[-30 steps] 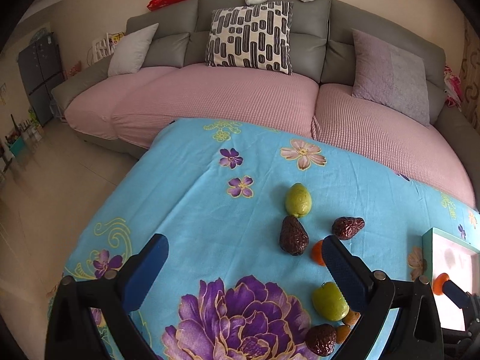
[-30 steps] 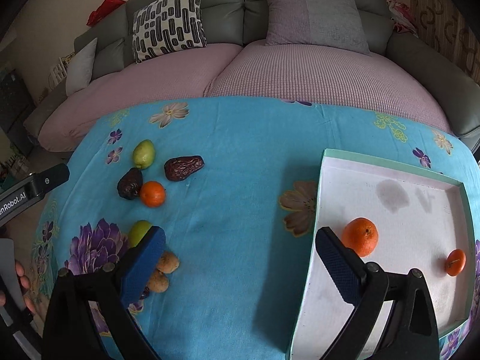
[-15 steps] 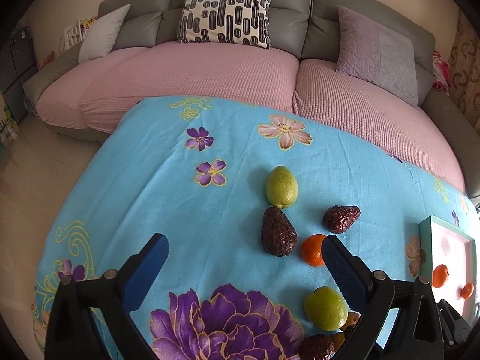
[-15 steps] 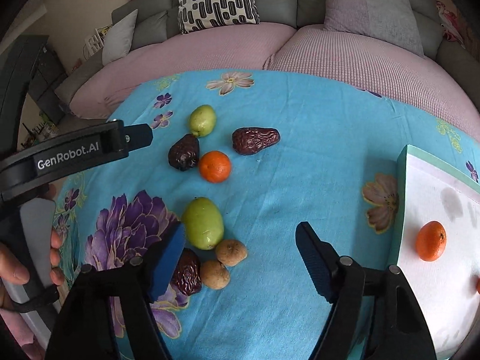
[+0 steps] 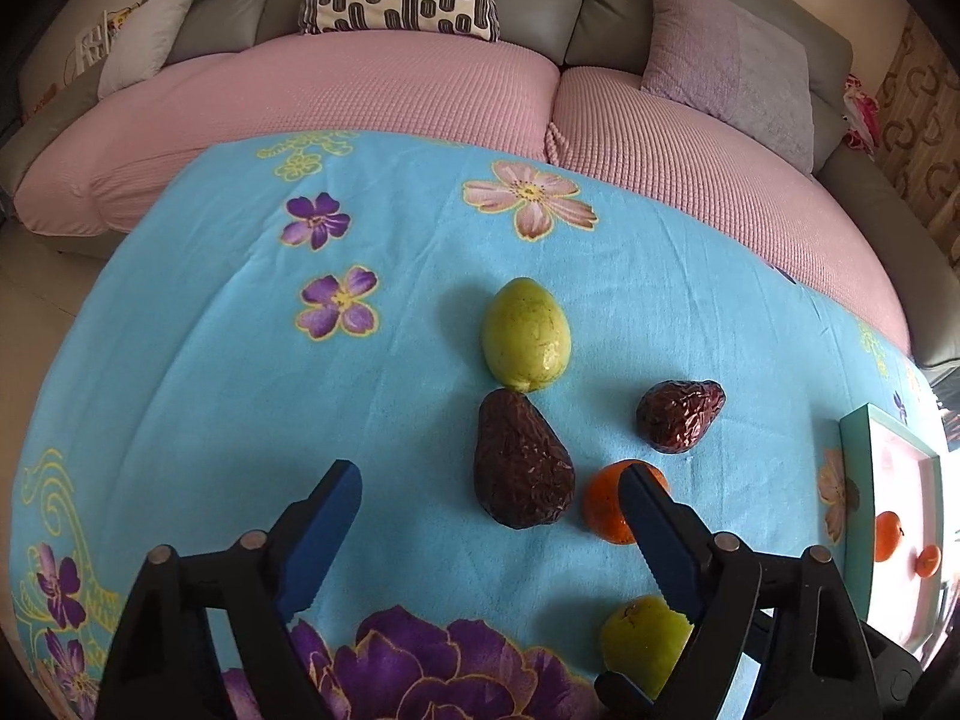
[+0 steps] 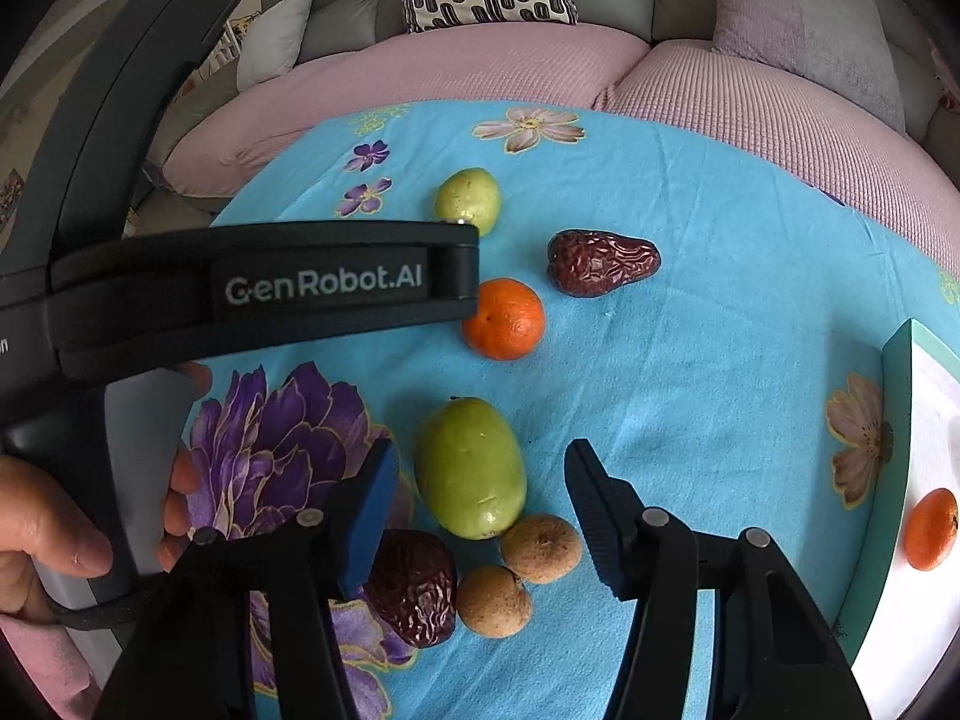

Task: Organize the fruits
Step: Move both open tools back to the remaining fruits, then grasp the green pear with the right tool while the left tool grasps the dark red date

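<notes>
Here, a large green fruit (image 6: 471, 468) lay on the blue flowered cloth (image 6: 690, 330), directly between the fingers of the right gripper (image 6: 480, 498). Its jaws were closing, yet both pads stood apart from the fruit's skin. Just beside that fruit sat two small brown fruits (image 6: 540, 547), touching each other, and a dark wrinkled date (image 6: 414, 594).

The left gripper (image 5: 489, 504) hovered over a large dark date (image 5: 521, 462); its jaws were likewise closing, with the date between them but untouched. An orange (image 5: 606, 504) sat partly behind the right-hand finger. A yellow-green fruit (image 5: 527, 342) touched the date's far end, and a smaller date (image 5: 681, 417) lay near.

A teal-rimmed tray (image 6: 897, 420) stood at the cloth's right edge, holding an orange (image 6: 931, 529). A hand (image 6: 54, 534) gripped the left tool's handle.
</notes>
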`<act>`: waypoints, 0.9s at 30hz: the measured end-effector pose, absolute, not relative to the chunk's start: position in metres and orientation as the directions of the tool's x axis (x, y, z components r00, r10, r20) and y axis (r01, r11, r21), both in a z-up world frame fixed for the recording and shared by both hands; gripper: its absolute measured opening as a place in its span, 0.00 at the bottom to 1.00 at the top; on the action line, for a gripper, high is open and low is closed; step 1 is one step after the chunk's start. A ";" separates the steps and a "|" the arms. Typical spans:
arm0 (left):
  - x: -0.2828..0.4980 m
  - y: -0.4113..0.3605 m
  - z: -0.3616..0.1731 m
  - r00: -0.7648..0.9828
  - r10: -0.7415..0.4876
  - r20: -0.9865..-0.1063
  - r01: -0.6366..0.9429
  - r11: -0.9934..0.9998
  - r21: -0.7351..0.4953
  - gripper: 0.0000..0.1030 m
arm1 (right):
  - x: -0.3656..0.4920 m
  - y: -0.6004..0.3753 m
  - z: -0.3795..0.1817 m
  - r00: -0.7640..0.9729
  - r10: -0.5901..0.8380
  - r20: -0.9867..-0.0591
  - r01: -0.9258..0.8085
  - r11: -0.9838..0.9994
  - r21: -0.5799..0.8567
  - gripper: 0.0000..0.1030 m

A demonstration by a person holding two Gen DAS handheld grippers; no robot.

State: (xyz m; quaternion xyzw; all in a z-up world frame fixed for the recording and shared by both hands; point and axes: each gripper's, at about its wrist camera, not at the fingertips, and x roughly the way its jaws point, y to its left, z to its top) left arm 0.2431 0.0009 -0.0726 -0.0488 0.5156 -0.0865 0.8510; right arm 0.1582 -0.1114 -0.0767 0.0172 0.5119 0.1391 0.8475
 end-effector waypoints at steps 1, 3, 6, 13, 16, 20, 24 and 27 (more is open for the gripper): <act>0.244 0.001 -0.074 0.448 -0.201 -0.871 0.099 0.979 -0.176 0.82 | 0.159 -0.110 -0.078 0.434 0.252 -0.865 -0.221 0.961 0.168 0.48; 0.246 -0.002 -0.077 0.442 -0.204 -0.873 0.106 0.979 -0.175 0.80 | 0.161 -0.110 -0.080 0.434 0.252 -0.865 -0.218 0.961 0.170 0.44; 0.248 -0.003 -0.079 0.445 -0.225 -0.867 0.120 0.974 -0.191 0.72 | 0.161 -0.110 -0.079 0.438 0.256 -0.862 -0.224 0.959 0.171 0.40; 0.252 0.000 -0.083 0.441 -0.242 -0.864 0.094 0.970 -0.223 0.49 | 0.158 -0.112 -0.073 0.446 0.258 -0.857 -0.223 0.959 0.173 0.40; 0.251 -0.003 -0.083 0.437 -0.254 -0.863 0.106 0.967 -0.231 0.39 | 0.156 -0.116 -0.069 0.458 0.257 -0.851 -0.211 0.961 0.177 0.40; 0.249 -0.008 -0.079 0.439 -0.240 -0.866 0.119 0.971 -0.209 0.39 | 0.155 -0.123 -0.059 0.478 0.252 -0.842 -0.192 0.965 0.180 0.40; 0.246 -0.007 -0.065 0.454 -0.258 -0.853 0.115 0.966 -0.231 0.39 | 0.153 -0.133 -0.051 0.496 0.252 -0.831 -0.177 0.966 0.187 0.40; 0.240 -0.009 -0.048 0.482 -0.245 -0.841 0.130 0.969 -0.209 0.39 | 0.150 -0.140 -0.043 0.516 0.245 -0.821 -0.161 0.969 0.188 0.40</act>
